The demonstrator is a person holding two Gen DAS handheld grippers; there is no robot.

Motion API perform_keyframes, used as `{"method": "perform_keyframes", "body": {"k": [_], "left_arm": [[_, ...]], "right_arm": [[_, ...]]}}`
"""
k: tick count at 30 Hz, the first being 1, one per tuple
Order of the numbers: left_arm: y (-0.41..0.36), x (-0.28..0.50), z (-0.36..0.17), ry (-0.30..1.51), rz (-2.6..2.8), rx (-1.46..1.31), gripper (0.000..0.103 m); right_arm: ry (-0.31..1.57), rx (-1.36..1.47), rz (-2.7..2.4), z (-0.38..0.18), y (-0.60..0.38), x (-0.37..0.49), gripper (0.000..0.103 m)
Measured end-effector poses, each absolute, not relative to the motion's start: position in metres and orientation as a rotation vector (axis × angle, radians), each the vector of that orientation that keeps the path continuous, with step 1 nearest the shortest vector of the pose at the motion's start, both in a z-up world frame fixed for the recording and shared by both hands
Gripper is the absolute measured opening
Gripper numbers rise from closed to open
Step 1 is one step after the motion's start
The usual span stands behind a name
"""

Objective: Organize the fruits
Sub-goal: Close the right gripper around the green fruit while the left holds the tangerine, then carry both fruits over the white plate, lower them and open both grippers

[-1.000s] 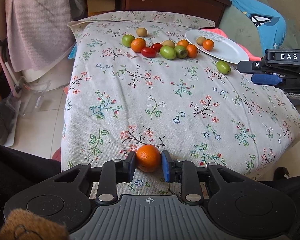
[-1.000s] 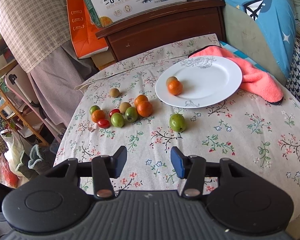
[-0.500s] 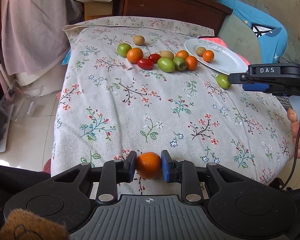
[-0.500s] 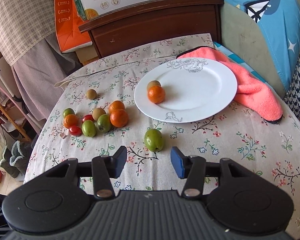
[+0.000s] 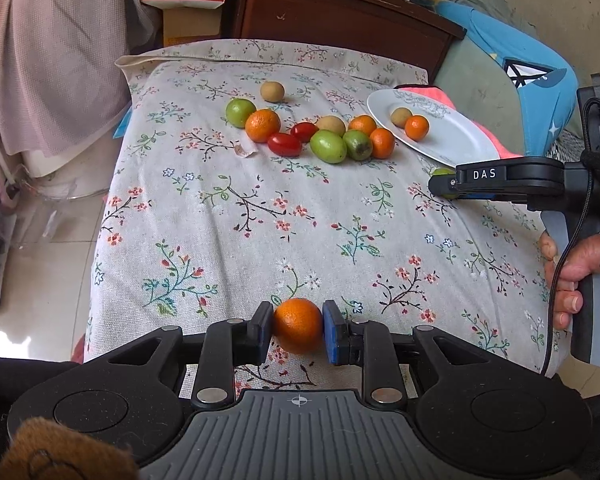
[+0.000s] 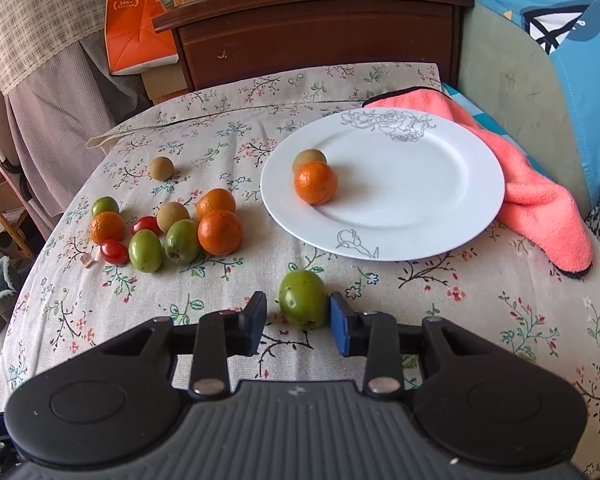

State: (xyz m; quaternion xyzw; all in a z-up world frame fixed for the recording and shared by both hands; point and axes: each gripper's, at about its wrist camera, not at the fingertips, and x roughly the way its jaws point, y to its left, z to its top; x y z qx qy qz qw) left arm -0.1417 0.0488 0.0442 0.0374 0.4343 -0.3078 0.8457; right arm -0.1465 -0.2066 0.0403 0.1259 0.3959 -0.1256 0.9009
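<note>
My left gripper (image 5: 296, 326) is shut on a small orange (image 5: 298, 325) and holds it over the near part of the floral tablecloth. My right gripper (image 6: 298, 316) is open, and a green fruit (image 6: 303, 298) lies on the cloth between its fingertips, nearer the right one. From the left wrist view the right gripper (image 5: 444, 186) hides most of that fruit. A white plate (image 6: 420, 200) holds an orange (image 6: 315, 182) and a brown fruit (image 6: 309, 159). A cluster of oranges, green fruits and red tomatoes (image 6: 168, 228) lies left of the plate.
A pink cloth (image 6: 540, 204) lies under the plate's right side. A lone brown fruit (image 6: 161, 168) sits at the back left. A wooden headboard (image 6: 320, 28) and boxes stand behind the table. The table's left edge drops to the floor (image 5: 40, 248).
The right gripper moved forward and down until the green fruit came between its open fingers. The left gripper kept its hold on the orange and moved forward over the cloth.
</note>
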Motion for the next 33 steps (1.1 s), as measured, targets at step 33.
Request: {"method": "perform_keyframes", "body": {"k": [33], "left_arm": [[-0.059, -0.065, 0.09, 0.821, -0.847, 0.077, 0.024]], "right_arm": [[0.684, 0.408, -0.275, 0.101, -0.239, -0.158, 0.027]]}}
